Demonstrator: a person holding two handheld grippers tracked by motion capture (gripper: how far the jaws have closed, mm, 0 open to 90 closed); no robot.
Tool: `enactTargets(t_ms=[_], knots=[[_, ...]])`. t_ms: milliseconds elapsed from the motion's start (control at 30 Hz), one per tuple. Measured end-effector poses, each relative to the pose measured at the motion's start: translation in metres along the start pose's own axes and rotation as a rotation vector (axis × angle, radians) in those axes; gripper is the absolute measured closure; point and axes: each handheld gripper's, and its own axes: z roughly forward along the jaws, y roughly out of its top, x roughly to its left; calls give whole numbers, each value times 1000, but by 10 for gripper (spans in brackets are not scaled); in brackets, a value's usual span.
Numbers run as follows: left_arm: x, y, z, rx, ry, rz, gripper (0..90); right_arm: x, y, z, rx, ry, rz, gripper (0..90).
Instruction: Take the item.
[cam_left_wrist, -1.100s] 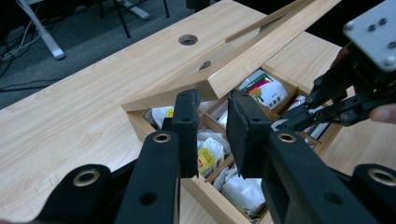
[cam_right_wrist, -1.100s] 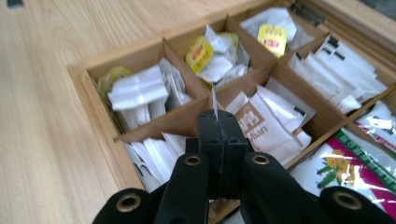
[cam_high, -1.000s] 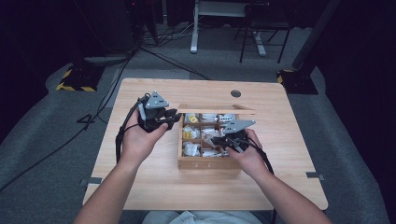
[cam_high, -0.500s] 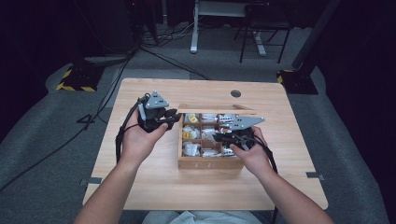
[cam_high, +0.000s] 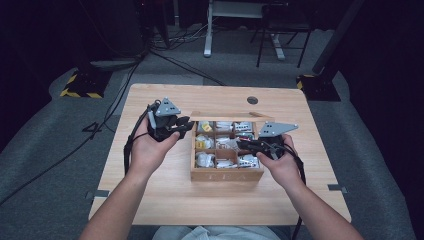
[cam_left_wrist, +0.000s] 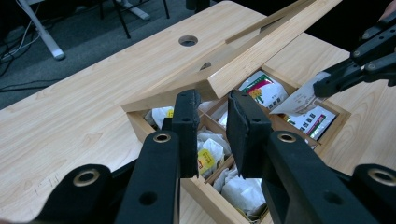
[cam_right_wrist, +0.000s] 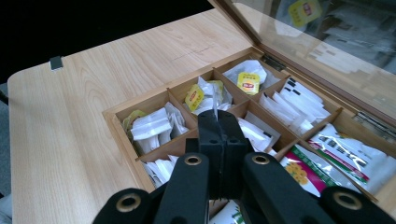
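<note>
1. Near the middle of the wooden counter (cam_high: 150, 200) stands a wooden tea box (cam_high: 227, 173) split into compartments full of tea bags and sachets.
2. Its glass-paned lid (cam_left_wrist: 261, 46) is raised, hinged along the box's far side.
3. Beside the box's left wall, the left gripper (cam_high: 181, 127) hovers by the far-left corner; its fingers (cam_left_wrist: 187, 126) sit narrowly apart with nothing between them, the lid's corner showing just beyond.
4. Over the box's right half, the right gripper (cam_high: 243, 145) is clenched on a white tea sachet (cam_left_wrist: 301, 100), lifted clear of the compartments below.
5. In the right gripper view, its fingers (cam_right_wrist: 219, 135) press together, with a thin white edge of the sachet sticking out at the tips.
6. Yellow-tagged tea bags (cam_right_wrist: 247, 81) lie in the far compartments; green-printed sachets (cam_right_wrist: 345, 158) fill those by the hinge side.
</note>
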Motion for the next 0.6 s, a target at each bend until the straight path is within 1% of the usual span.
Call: enactTargets(t_ms=[233, 300, 333, 533, 567, 600], knots=[[0, 0, 0, 1, 1, 2, 738, -8, -4, -15, -9, -20, 21, 900], [0, 0, 0, 0, 1, 0, 738, -8, -5, -17, -8, -23, 22, 900], [0, 1, 0, 1, 3, -1, 738, -11, -7, -22, -7, -38, 26, 900], [0, 1, 0, 1, 4, 0, 738, -21, -12, -33, -3, -74, 34, 900], [0, 1, 0, 1, 4, 0, 738, -21, -12, -33, -3, -74, 34, 900], [0, 1, 0, 2, 5, 0, 738, -24, -13, -37, -6, -84, 40, 900]])
